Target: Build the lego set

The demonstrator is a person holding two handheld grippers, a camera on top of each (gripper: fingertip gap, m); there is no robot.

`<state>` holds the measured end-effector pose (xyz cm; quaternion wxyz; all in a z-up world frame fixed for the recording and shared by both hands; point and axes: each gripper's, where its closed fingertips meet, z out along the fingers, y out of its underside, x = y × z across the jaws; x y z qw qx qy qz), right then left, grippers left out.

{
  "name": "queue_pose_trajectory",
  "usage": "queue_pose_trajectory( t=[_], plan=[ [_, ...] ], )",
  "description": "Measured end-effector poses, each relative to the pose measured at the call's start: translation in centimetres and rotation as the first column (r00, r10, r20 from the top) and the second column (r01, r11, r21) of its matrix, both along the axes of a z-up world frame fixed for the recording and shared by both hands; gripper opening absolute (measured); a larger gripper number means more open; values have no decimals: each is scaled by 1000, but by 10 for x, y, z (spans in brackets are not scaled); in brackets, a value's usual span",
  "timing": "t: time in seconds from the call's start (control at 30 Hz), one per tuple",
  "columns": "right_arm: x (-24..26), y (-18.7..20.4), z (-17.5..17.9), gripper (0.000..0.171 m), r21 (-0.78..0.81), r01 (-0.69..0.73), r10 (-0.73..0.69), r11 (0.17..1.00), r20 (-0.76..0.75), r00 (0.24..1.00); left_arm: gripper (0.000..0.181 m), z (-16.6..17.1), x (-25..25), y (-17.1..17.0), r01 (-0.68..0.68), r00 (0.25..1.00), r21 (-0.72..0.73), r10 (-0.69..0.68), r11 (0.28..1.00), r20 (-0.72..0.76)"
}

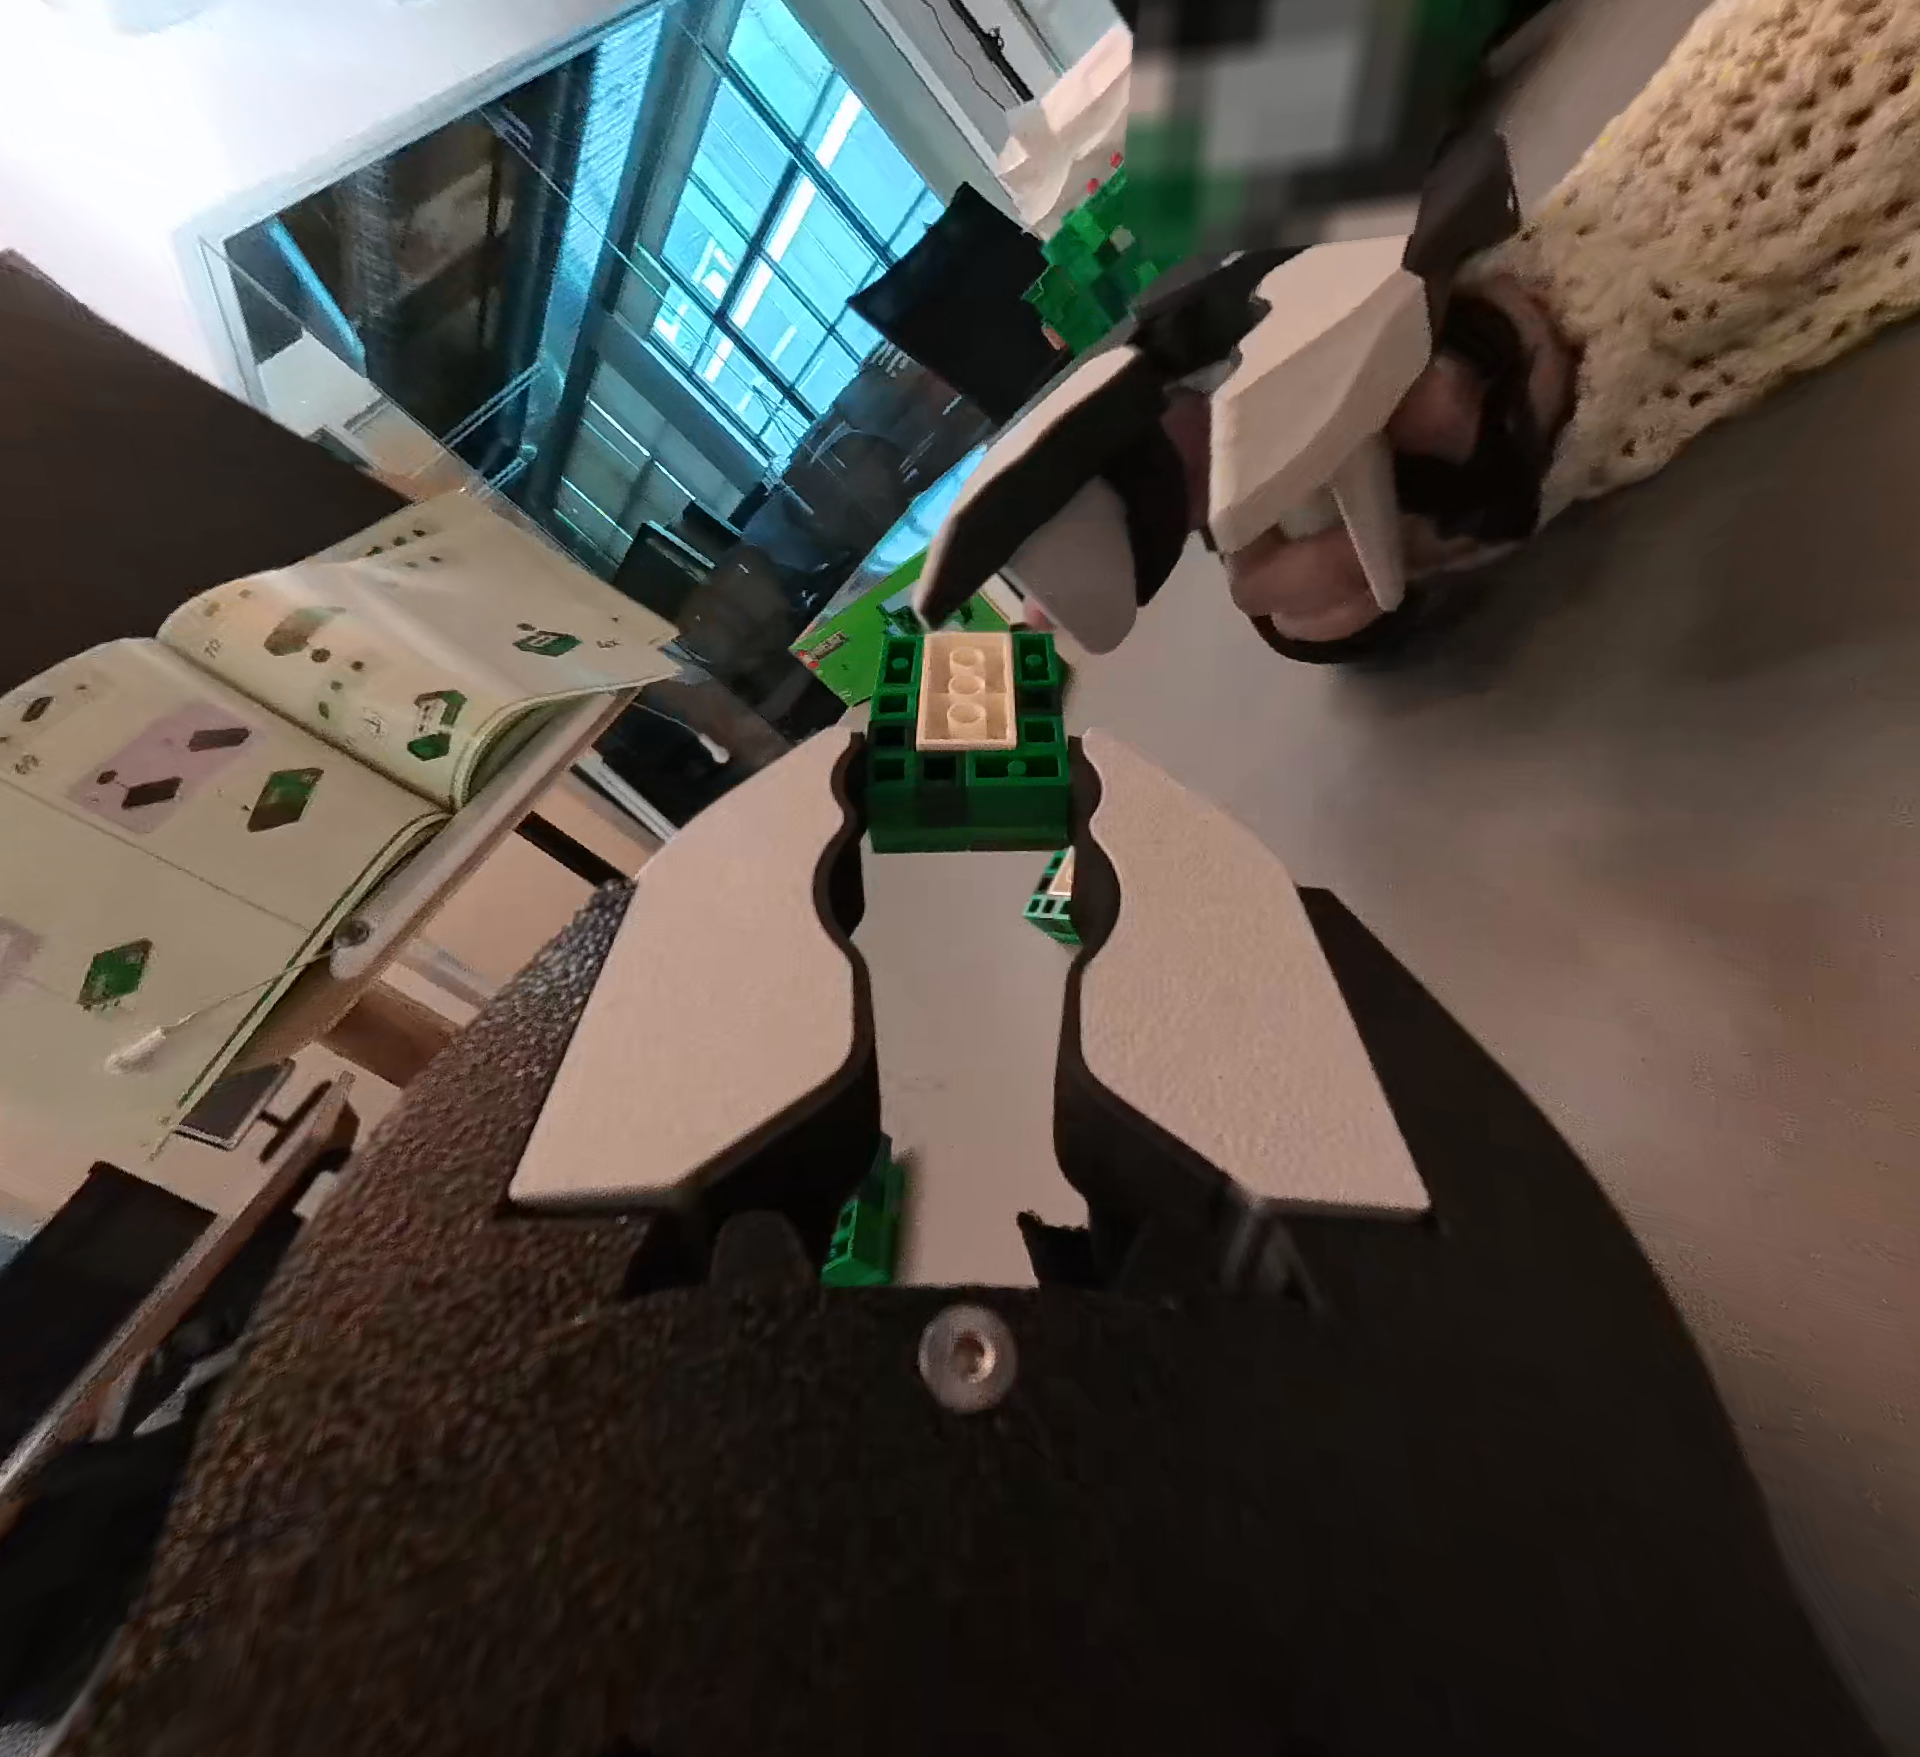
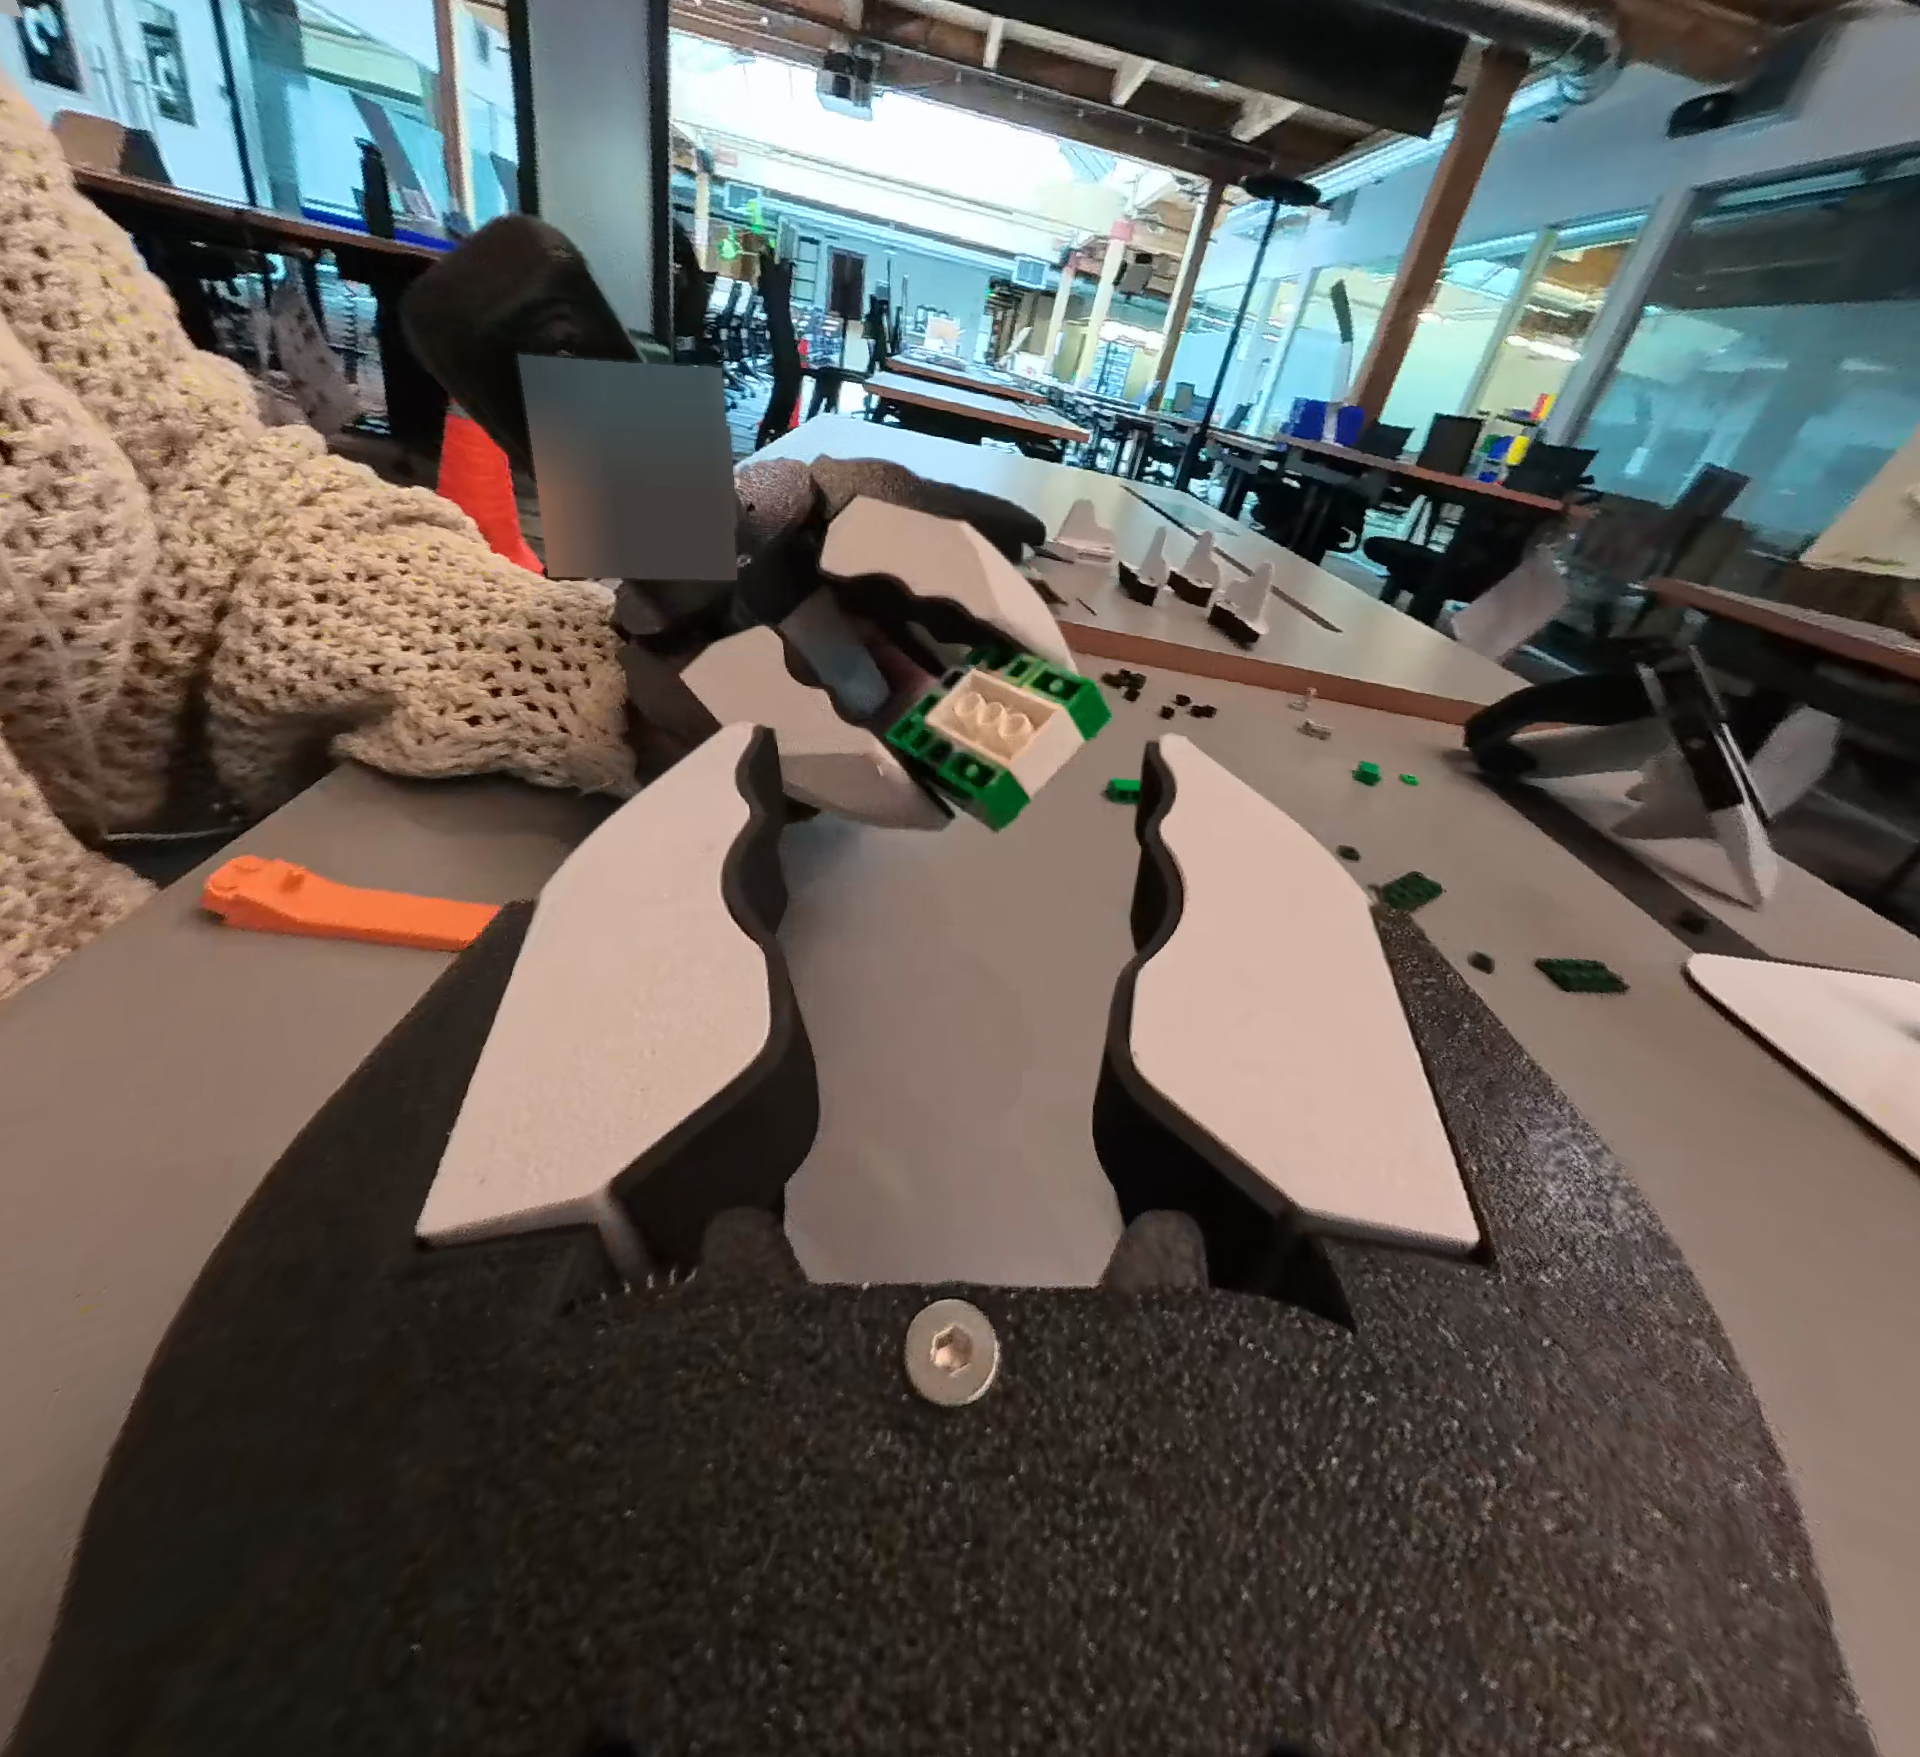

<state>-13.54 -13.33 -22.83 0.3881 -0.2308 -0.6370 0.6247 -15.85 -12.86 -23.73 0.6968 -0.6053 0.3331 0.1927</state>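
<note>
My left gripper point(image 1: 968, 777) is shut on a small green Lego block point(image 1: 966, 798) that has a white plate point(image 1: 966, 694) set into its open underside. It holds the block in the air above the grey table point(image 1: 1455, 980). The right wrist view shows the same block point(image 2: 982, 772) tilted in the left gripper point(image 2: 997, 725). My right gripper point(image 2: 956, 751) is open and empty, just in front of the block. In the left wrist view the right gripper point(image 1: 1013, 621) hovers at the block's far edge, and I cannot tell if it touches.
An open instruction booklet point(image 1: 260, 772) stands on a holder at left. An orange brick separator point(image 2: 343, 907) lies on the table at left. Loose green pieces point(image 2: 1579, 975) lie scattered at right, near a spare gripper point(image 2: 1662, 772) and a white sheet point(image 2: 1818, 1011). A green built model point(image 1: 1091, 273) stands beyond. The orange brick separator point(image 2: 343, 907) is about equally far from each gripper, around 15 centimeters.
</note>
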Motion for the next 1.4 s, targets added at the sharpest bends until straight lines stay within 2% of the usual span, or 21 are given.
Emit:
queue_pose_trajectory(
  t=[0.17,0.4,0.57,0.7,0.8,0.87,0.97,1.03,1.23,1.4],
  plan=[
    [5,-8,-1,65,14,-59,60,998,-10,998,36,4,-2,0,-51,995,57,55,997,-81],
    [8,-12,1,69,45,-59,62,997,-61,996,36,-2,9,1,-75,960,85,95,994,-265],
    [6,-16,-1,70,32,-81,82,996,-38,996,36,-3,8,1,-86,956,83,105,993,-274],
    [2,1,9,64,-147,-89,91,985,8,996,35,-6,13,2,-89,921,104,121,991,-370],
    [5,3,7,55,-265,-186,220,946,107,970,35,-8,21,0,-72,888,132,123,989,-443],
    [9,0,4,44,-322,-262,328,910,172,929,35,-10,24,0,-66,876,138,123,988,-466],
    [12,-3,-1,38,-409,-324,451,853,263,853,35,-10,29,-2,-41,871,145,107,989,-479],
    [11,-1,-1,27,-419,-318,451,850,267,852,35,-11,32,-3,-28,875,144,94,989,-476],
    [13,10,-4,9,-335,-252,346,908,260,902,35,-15,29,-3,-34,878,119,87,992,-471],
    [14,7,-8,11,-337,-274,378,901,298,876,35,-20,34,-3,-19,869,98,65,995,-490]
  ],
)
